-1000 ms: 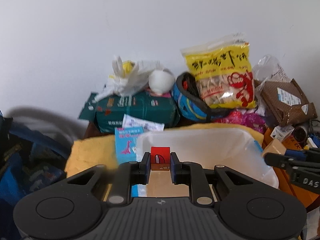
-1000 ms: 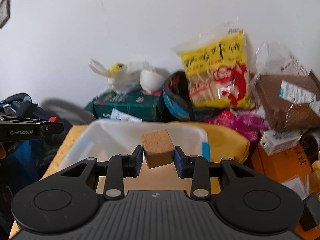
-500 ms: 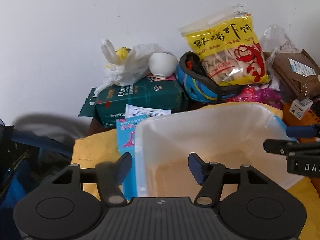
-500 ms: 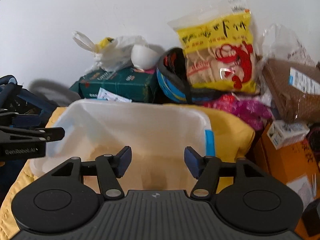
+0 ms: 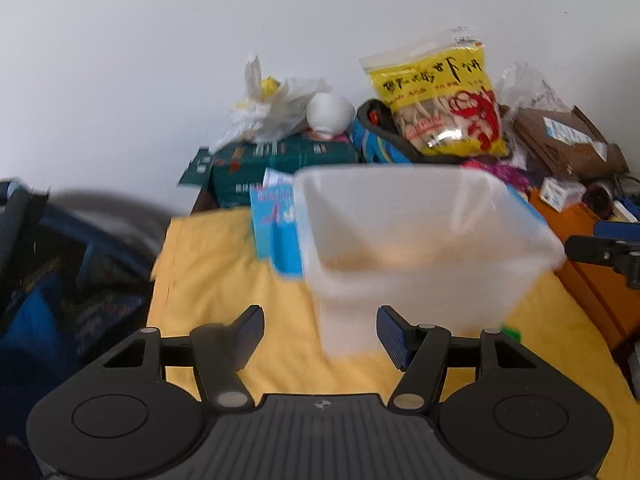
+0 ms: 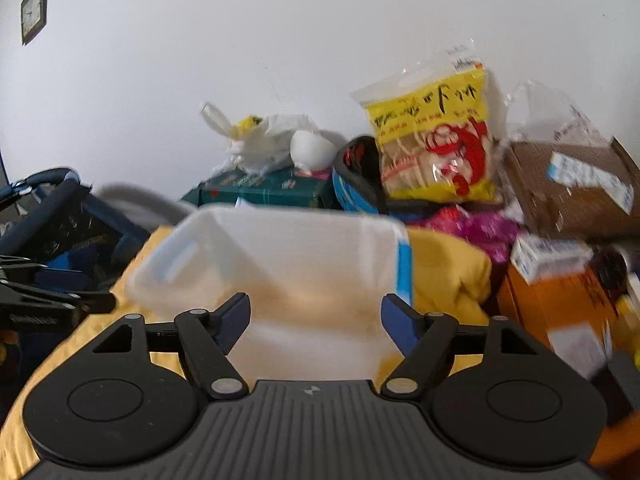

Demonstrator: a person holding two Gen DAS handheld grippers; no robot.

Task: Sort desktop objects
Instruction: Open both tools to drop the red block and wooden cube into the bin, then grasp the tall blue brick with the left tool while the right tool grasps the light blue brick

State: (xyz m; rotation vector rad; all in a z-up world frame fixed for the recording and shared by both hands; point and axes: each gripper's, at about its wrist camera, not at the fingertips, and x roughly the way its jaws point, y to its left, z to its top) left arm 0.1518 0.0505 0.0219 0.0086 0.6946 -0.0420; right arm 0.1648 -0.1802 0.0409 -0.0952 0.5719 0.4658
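Plastic bin (image 6: 288, 264) beyond right gripper (image 6: 316, 322)

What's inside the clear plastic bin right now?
Through the clear plastic bin only a blurred tan patch shows at the bottom. Frosted walls and motion blur hide any separate items.

one clear bin (image 5: 420, 240), one yellow snack bag (image 5: 440, 96), one white bowl (image 5: 330, 112).
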